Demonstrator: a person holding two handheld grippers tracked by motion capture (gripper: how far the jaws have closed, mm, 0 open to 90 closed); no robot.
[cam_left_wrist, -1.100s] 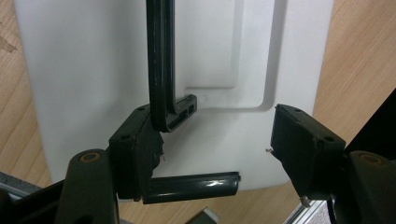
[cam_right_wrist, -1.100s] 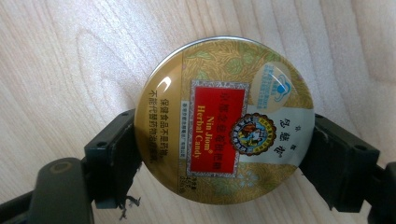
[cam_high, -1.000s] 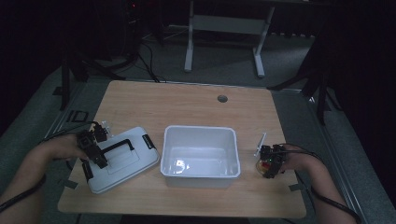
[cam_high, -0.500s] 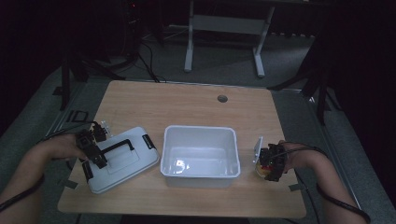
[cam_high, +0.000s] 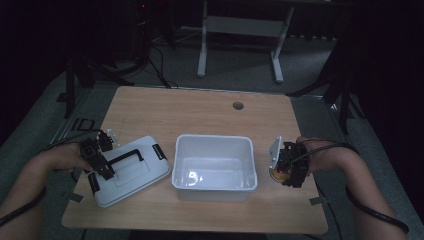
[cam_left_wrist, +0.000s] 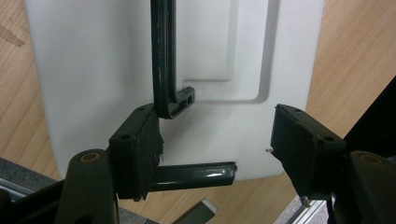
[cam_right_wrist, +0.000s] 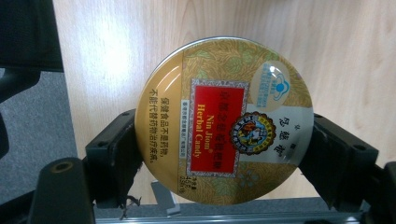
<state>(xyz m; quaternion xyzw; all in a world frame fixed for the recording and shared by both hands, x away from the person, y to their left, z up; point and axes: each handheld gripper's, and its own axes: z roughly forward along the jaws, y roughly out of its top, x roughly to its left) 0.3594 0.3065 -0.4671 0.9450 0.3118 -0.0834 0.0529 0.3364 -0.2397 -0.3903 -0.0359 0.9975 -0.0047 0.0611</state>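
A round gold candy tin (cam_right_wrist: 219, 116) with a red label is clamped flat between the jaws of my right gripper (cam_right_wrist: 224, 144). In the high view my right gripper (cam_high: 283, 171) holds the tin (cam_high: 277, 174) above the table's right edge, just right of the white bin (cam_high: 215, 137). A white lid (cam_high: 135, 172) with a black handle (cam_high: 122, 157) lies left of the bin. My left gripper (cam_high: 102, 167) hovers over its left end. Seen from the left gripper (cam_left_wrist: 215, 135), the jaws stand apart over the lid (cam_left_wrist: 93, 70), beside the handle (cam_left_wrist: 161, 60), with nothing gripped.
The bin stands open at the middle of the wooden table (cam_high: 200, 115), holding nothing I can see. A cable hole (cam_high: 238, 105) sits at the back of the table. A metal desk frame (cam_high: 240, 30) stands on the floor beyond.
My right gripper has risen off the table with the tin and shifted a little toward the bin. The left gripper and the lid have not moved.
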